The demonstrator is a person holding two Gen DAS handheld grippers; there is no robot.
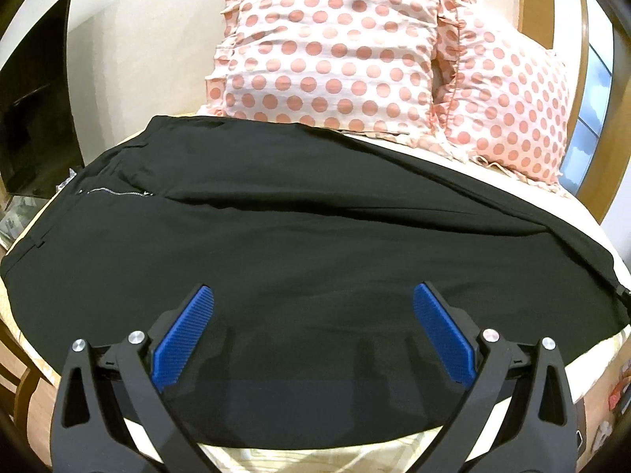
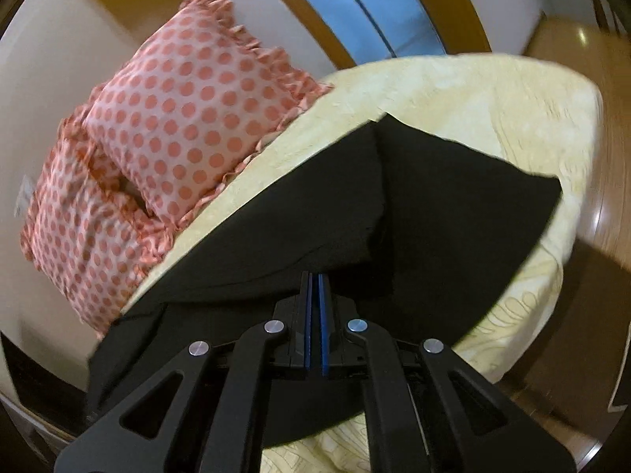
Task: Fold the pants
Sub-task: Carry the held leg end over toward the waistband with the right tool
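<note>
Black pants (image 1: 299,236) lie spread across the bed, waistband and zipper (image 1: 114,193) at the left, legs running right. My left gripper (image 1: 313,295) is open, its blue pads (image 1: 185,335) held just above the near edge of the pants, empty. In the right wrist view the leg ends (image 2: 453,205) lie on the yellow bedspread (image 2: 493,98). My right gripper (image 2: 315,276) is shut on a fold of the black pants fabric (image 2: 276,268), which lifts toward the fingertips.
Two pink polka-dot pillows (image 1: 327,51) (image 2: 185,126) lean against the wall at the bed's far side. A dark TV screen (image 1: 35,118) stands at the left. The bed's edge (image 2: 544,276) drops to a wooden floor at the right.
</note>
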